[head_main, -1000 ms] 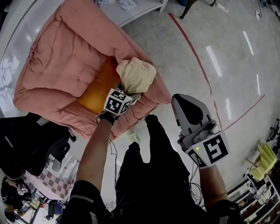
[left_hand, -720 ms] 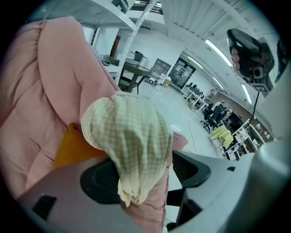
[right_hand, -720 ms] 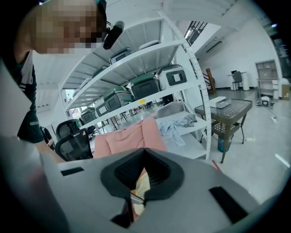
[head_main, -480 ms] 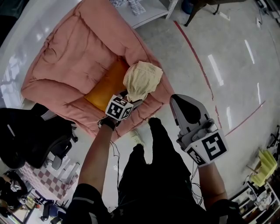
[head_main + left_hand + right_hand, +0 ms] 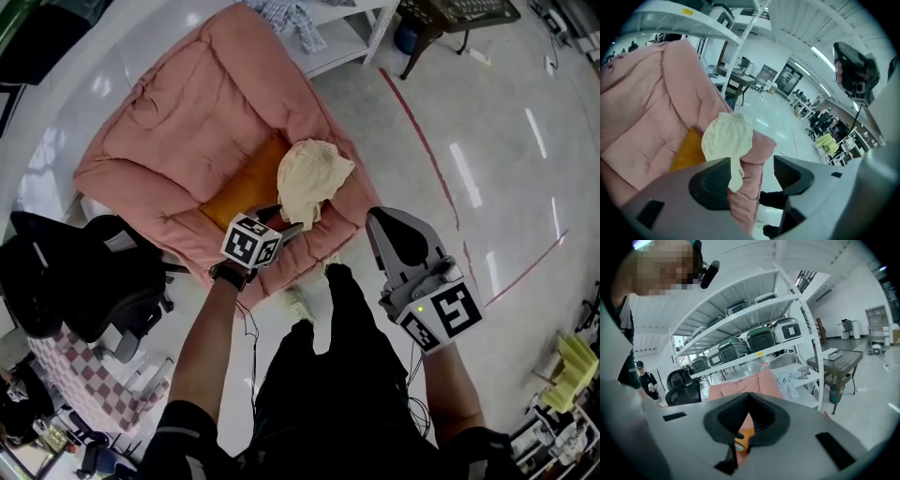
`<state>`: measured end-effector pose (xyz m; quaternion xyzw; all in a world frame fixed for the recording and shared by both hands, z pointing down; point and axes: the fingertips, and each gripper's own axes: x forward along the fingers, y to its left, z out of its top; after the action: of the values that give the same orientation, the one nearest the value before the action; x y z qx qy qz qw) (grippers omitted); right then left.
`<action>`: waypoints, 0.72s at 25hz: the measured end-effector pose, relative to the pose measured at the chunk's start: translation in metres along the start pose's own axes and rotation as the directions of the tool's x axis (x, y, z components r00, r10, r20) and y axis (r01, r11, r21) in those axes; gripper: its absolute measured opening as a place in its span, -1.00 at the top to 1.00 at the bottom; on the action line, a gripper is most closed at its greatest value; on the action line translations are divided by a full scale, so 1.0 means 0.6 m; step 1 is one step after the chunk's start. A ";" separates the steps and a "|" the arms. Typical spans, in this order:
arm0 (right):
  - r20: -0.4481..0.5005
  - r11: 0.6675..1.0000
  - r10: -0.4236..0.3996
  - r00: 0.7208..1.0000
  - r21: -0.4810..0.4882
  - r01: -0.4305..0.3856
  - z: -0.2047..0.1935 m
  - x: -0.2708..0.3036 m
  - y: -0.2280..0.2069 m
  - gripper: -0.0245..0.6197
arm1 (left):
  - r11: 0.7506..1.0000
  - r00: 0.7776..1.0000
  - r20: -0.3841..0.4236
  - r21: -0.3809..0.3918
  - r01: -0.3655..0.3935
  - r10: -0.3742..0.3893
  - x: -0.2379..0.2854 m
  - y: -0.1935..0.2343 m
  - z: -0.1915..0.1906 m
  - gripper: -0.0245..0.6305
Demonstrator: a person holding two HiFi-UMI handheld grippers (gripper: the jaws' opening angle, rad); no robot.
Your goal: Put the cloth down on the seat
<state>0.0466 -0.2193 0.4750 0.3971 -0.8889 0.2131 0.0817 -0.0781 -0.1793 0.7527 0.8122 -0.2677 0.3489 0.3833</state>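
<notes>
The cream cloth lies crumpled on the front right edge of the pink armchair, beside the orange cushion. My left gripper sits just short of it, its jaws apart and closing. In the left gripper view the cloth rests on the pink padding, and one tail hangs near the left pad without being pressed. The left gripper holds nothing. My right gripper is off to the right over the floor; the right gripper is shut and empty.
A black office chair stands left of the armchair. A white shelf with clothes and a dark metal table stand behind it. A red line crosses the glossy floor. The person's dark legs are below.
The left gripper has drawn back a little from the cloth, which now stays on the armchair's edge by itself. The right gripper has barely moved.
</notes>
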 end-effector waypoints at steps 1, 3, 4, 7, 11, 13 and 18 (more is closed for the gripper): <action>0.007 1.000 -0.001 1.000 0.000 0.001 0.004 -0.003 0.005 0.91 | 1.000 0.999 0.039 -0.007 0.004 -0.004 -0.017 -0.011 0.014 0.05; 0.017 1.000 -0.005 1.000 0.005 0.004 0.012 -0.011 0.016 0.91 | 1.000 0.993 0.120 -0.020 0.013 -0.011 -0.056 -0.038 0.044 0.14; 0.022 1.000 -0.008 1.000 0.008 0.008 0.016 -0.015 0.020 0.91 | 1.000 0.987 0.163 -0.022 0.017 -0.013 -0.076 -0.052 0.058 0.18; 0.044 1.000 -0.019 0.999 0.015 0.018 0.028 -0.026 0.033 0.91 | 1.000 0.960 0.279 -0.027 0.012 -0.004 -0.138 -0.089 0.099 0.31; 0.069 0.999 -0.034 0.997 0.010 0.034 0.048 -0.046 0.053 0.91 | 0.997 0.915 0.402 -0.072 -0.002 0.031 -0.218 -0.126 0.137 0.52; 0.077 0.999 -0.040 0.996 0.006 0.040 0.058 -0.060 0.065 0.91 | 0.996 0.888 0.457 -0.086 -0.005 0.044 -0.257 -0.147 0.154 0.60; 0.103 0.999 -0.051 0.993 -0.009 0.052 0.075 -0.087 0.092 0.91 | 0.996 0.818 0.570 -0.080 -0.037 0.076 -0.341 -0.198 0.192 0.79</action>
<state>0.0418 -0.1716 0.4013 0.4297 -0.8827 0.1852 0.0436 -0.0786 -0.1716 0.4894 0.8582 -0.4057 0.0912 0.3010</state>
